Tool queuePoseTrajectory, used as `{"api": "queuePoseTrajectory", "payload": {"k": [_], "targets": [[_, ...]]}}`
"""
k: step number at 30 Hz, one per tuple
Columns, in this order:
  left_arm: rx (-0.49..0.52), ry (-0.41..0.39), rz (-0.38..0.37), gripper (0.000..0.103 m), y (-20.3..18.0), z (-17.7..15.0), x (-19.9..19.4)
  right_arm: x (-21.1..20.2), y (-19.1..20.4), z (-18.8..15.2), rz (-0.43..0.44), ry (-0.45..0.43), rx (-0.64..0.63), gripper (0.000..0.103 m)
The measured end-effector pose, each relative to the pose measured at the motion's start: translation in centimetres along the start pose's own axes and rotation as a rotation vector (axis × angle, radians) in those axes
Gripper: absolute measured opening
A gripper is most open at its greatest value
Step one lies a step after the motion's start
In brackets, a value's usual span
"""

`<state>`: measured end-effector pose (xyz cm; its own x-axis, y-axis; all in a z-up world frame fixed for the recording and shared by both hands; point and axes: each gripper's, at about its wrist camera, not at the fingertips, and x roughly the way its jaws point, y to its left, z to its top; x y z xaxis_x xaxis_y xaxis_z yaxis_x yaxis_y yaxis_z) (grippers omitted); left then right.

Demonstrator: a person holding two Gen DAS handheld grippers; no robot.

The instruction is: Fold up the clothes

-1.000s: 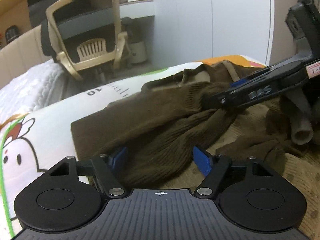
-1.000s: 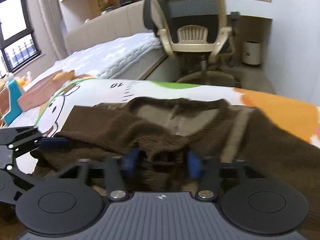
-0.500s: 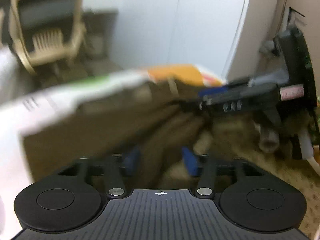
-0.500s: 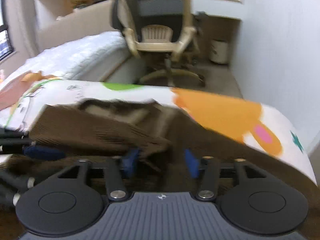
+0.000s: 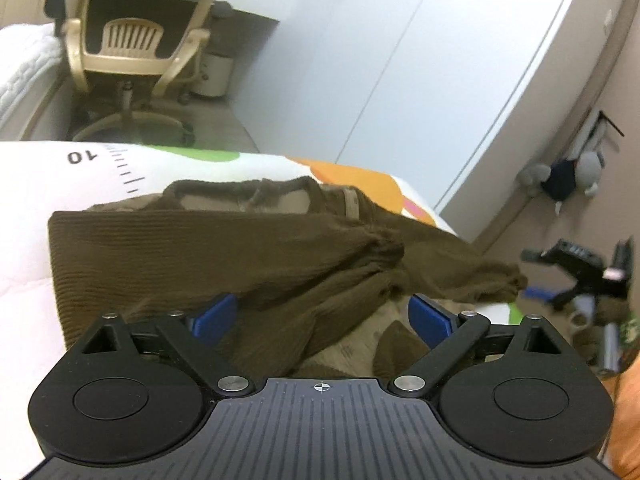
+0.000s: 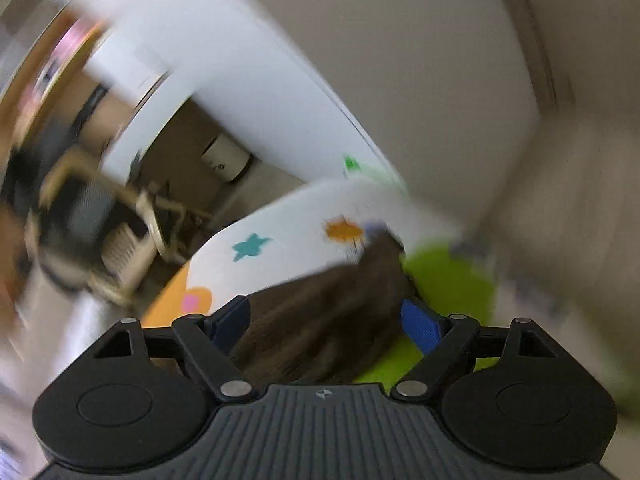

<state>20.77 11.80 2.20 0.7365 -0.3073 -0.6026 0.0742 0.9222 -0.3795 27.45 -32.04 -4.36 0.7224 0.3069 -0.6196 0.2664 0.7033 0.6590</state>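
While the left gripper (image 5: 320, 316) sits low in the centre of its own view, its blue pads (image 5: 212, 314) are spread wide apart, with a fold of the brown knit sweater (image 5: 224, 248) lying between them but neither pad pressing on it — released, gripping nothing. The sweater spreads across the middle of that frame on a cartoon-print bed cover (image 5: 48, 184), its neckline (image 5: 240, 192) toward the upper centre and one sleeve (image 5: 460, 272) stretched out to the right, where its cuff ends just beside the right gripper (image 5: 560, 280), seen small and dark at the right edge. An office chair (image 5: 124, 36) stands in the upper left, beside a white wardrobe (image 5: 400, 60).

The right wrist view is heavily smeared by motion. There the right gripper's pads (image 6: 420, 324) also stand well apart — a dark brown length of the sweater runs up between them from the bottom centre toward the middle of the frame, over the white and green of the cover. Whether either pad touches the cloth cannot be told through the blur.
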Motion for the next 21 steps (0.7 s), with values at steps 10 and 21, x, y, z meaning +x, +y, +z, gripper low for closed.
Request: {"api": "queuePoseTrajectory", "payload": {"k": [10, 21], "targets": [[-0.055, -0.099, 0.154, 0.098, 4.7, -0.2, -6.5, -2.2, 10.1, -3.5, 0.133, -0.114, -0.411, 0.016], [-0.177, -0.131, 0.106, 0.099, 8.6, -0.4, -8.2, -1.5, 33.7, -19.4, 0.547, 0.094, -1.028, 0.017]]}}
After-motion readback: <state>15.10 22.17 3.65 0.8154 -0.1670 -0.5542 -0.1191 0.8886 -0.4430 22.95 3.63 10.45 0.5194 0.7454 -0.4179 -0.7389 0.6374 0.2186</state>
